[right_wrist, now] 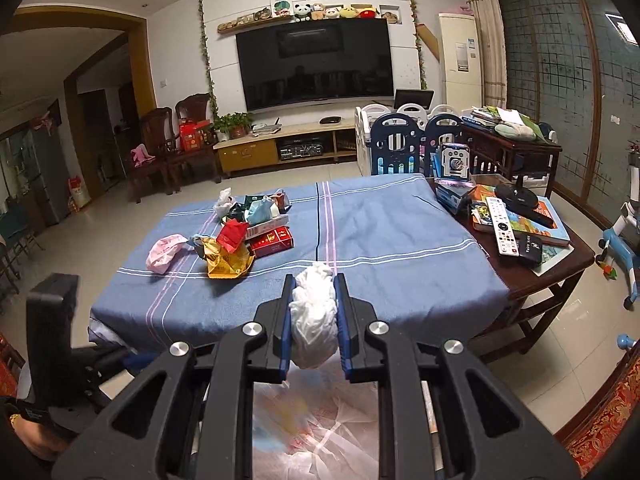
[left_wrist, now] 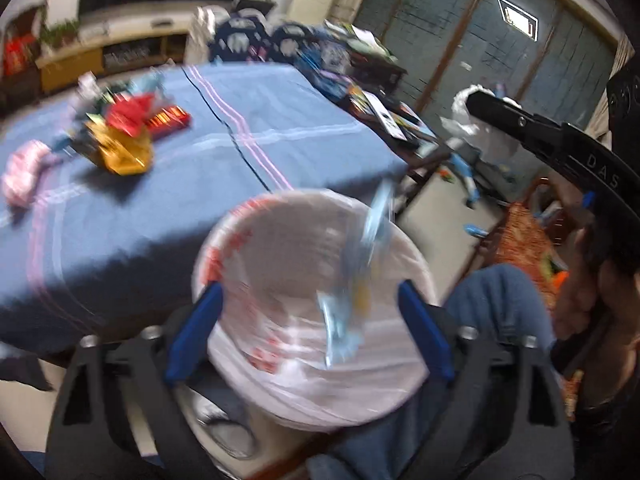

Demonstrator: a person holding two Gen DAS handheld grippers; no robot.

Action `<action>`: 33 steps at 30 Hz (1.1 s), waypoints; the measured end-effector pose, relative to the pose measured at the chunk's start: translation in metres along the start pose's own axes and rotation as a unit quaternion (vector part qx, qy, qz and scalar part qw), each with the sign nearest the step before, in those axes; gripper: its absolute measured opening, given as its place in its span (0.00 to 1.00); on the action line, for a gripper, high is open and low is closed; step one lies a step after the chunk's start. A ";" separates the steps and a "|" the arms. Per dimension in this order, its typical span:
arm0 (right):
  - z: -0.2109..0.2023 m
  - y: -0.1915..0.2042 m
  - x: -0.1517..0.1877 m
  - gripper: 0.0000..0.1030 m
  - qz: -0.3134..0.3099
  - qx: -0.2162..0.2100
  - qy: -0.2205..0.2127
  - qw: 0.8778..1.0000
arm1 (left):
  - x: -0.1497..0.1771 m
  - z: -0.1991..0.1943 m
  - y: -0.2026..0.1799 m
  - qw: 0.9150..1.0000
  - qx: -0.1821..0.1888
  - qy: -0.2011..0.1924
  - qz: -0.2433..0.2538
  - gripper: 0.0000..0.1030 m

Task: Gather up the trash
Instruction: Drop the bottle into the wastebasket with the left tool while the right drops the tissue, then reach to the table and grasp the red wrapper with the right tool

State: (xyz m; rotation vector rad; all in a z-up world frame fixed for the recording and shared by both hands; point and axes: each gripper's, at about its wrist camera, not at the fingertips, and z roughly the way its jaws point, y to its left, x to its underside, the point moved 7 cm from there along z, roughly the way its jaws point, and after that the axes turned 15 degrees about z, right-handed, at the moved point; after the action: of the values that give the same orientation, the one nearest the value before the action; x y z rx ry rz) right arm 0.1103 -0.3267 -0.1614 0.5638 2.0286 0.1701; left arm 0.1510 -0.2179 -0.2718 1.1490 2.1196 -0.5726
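Note:
My left gripper (left_wrist: 310, 300) is shut on a trash bin lined with a white plastic bag (left_wrist: 280, 264), held below the table's near edge; a blue wrapper (left_wrist: 360, 272) lies in it. My right gripper (right_wrist: 314, 292) is shut on a crumpled white tissue (right_wrist: 314, 312), above the bag's opening (right_wrist: 316, 420). It shows in the left wrist view with the tissue (left_wrist: 468, 114) at the upper right. A pile of trash (right_wrist: 240, 236) lies on the blue tablecloth (right_wrist: 380, 240): gold wrapper (right_wrist: 228, 266), red wrapper (right_wrist: 232, 234), red box (right_wrist: 272, 242), pink bag (right_wrist: 164, 252).
The dark wooden table's bare right end (right_wrist: 560, 264) carries a remote (right_wrist: 502, 226), books and boxes. A TV and cabinet stand behind. A child's ride-on toy (right_wrist: 620, 248) is on the floor at right. A person's knee (left_wrist: 492, 304) is beside the bin.

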 end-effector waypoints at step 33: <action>-0.003 0.051 0.001 0.88 -0.021 -0.040 -0.017 0.999 | 0.017 -0.116 0.129 0.934 -0.310 -0.095 -0.149 0.97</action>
State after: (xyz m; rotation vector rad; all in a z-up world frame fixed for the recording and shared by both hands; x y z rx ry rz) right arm 0.1241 -0.2810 -0.1431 0.4695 1.9902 0.2147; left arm 0.2154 -0.0668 -0.2120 0.4067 2.0881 -0.1067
